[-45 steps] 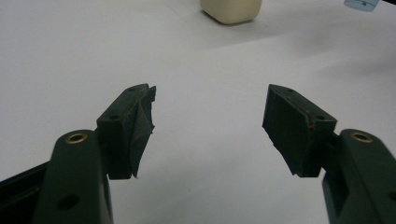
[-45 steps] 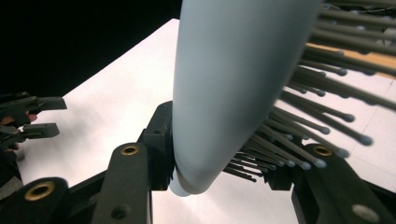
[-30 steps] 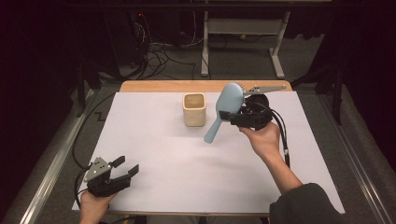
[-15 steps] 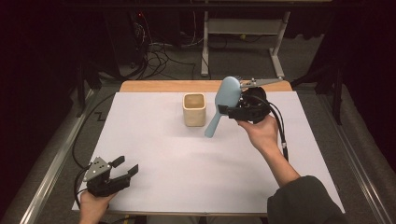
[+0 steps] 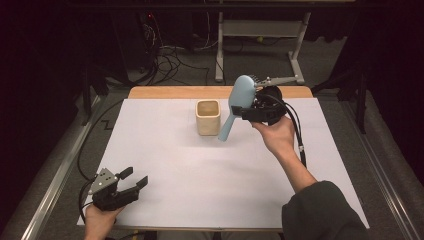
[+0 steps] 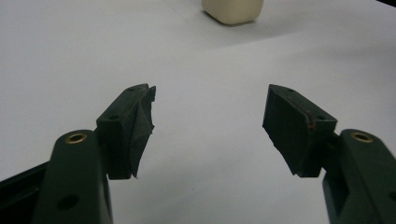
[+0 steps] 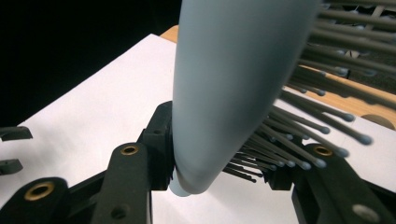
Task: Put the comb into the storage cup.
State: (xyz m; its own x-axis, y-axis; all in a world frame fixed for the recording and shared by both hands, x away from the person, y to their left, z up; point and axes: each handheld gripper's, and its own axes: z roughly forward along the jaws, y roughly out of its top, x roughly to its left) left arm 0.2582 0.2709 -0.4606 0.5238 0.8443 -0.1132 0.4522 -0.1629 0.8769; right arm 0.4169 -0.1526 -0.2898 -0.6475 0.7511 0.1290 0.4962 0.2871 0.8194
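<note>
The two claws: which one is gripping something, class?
The right claw, raised beside the cream square cup, is clamped on a pale blue plastic hairbrush; the left claw stands open and empty.

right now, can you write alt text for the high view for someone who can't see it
The right claw holds a pale blue plastic hairbrush in the air, handle down, beside a cream square cup on a white-covered table. The left claw rests open at the table's near left corner.
</note>
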